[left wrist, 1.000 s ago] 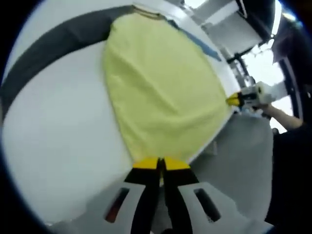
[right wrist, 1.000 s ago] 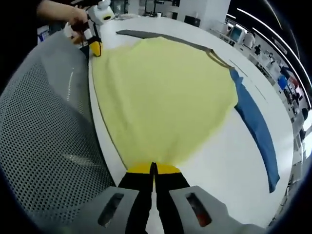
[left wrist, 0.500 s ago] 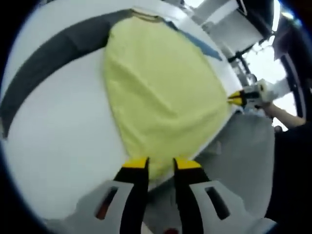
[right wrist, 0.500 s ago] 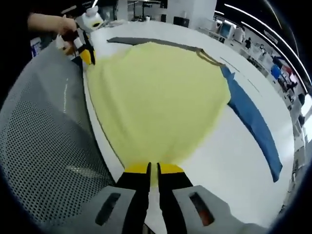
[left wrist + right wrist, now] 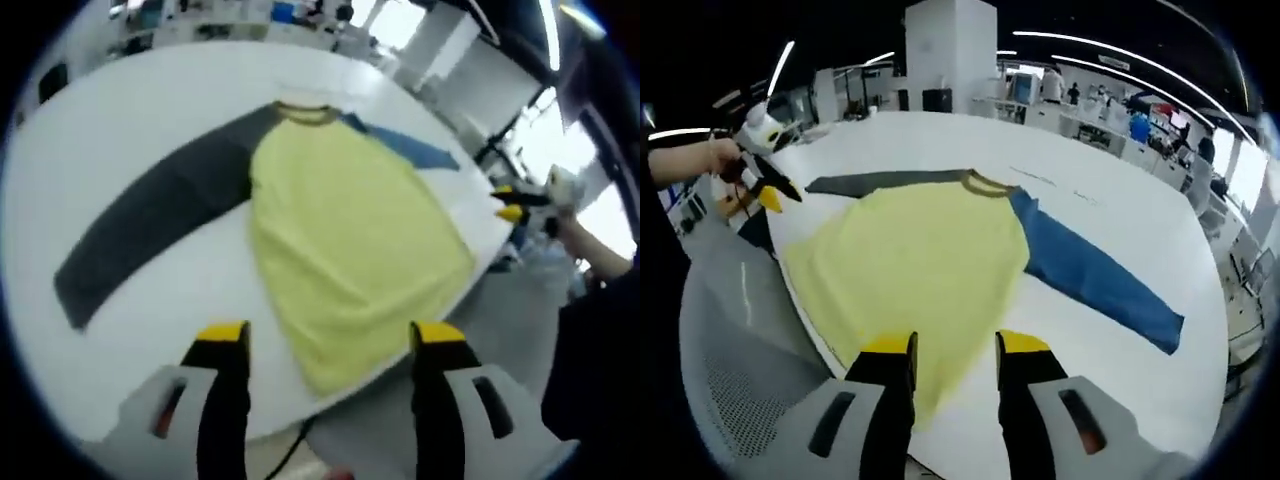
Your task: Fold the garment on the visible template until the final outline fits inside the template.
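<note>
- Garment [image 5: 350, 250], yellow body with a dark grey sleeve [image 5: 150, 225] and a blue sleeve [image 5: 1095, 280], lies flat on the white bench [image 5: 120, 130]; hem at the near edge, collar [image 5: 985, 183] toward the far side.
- Left gripper [image 5: 325, 335]: jaws wide apart, holding nothing, above the hem's left corner.
- Right gripper [image 5: 952, 348]: jaws parted, empty, over the hem's right corner.
- Long axis runs from the near edge away from both grippers; sleeves spread sideways.
- Judgement: grey sleeve is nearer the left gripper, blue nearer the right.
- No template outline discernible.
- Mesh chair back [image 5: 740, 350] sits off the near edge.
</note>
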